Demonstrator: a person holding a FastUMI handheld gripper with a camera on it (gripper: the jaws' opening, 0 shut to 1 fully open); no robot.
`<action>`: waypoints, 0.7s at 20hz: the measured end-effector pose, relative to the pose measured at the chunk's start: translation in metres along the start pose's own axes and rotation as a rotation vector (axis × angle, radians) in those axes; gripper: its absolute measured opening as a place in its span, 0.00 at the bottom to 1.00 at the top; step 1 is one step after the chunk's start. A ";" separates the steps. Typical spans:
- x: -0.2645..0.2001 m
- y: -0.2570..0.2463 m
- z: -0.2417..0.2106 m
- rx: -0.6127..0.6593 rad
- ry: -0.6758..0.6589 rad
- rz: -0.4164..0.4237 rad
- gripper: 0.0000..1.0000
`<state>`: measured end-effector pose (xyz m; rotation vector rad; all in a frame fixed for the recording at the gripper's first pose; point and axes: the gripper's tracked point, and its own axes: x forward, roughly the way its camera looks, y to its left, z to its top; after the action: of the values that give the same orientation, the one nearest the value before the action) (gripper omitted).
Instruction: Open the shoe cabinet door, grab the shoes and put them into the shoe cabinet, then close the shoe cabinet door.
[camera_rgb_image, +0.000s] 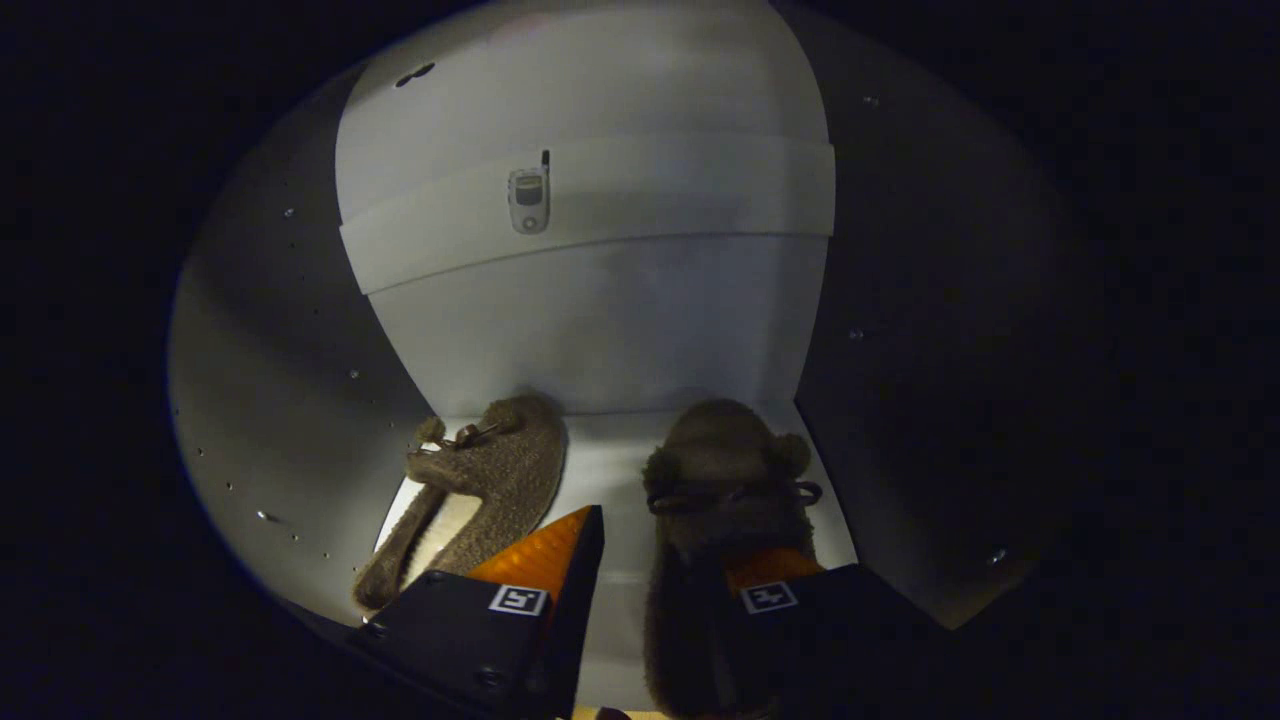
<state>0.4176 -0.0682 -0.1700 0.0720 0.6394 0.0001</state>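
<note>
The gripper (655, 550) reaches into the cabinet (290, 400), fingers spread — the right one over the right slipper's (725, 470) heel, not pinching. Left slipper (490, 470) lies beside it on the shelf. Both look soft, light, floppy — best taken at the heel rim.

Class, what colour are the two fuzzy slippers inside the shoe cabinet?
Brown, seen best in the gripper view: one slipper left of the fingers, the other between them.

No text, brand or number can be read. In the lower middle of the frame, each finger (545, 560) of the gripper (660, 560) carries a small square marker with a black pattern, not letters.
</note>
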 end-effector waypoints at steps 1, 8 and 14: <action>-0.004 0.001 0.003 -0.003 -0.018 0.000 0.59; -0.040 0.014 0.043 0.036 -0.172 0.048 0.88; -0.093 0.002 0.062 0.010 -0.273 -0.013 0.92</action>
<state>0.3800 -0.0728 -0.0643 0.0757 0.3668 -0.0248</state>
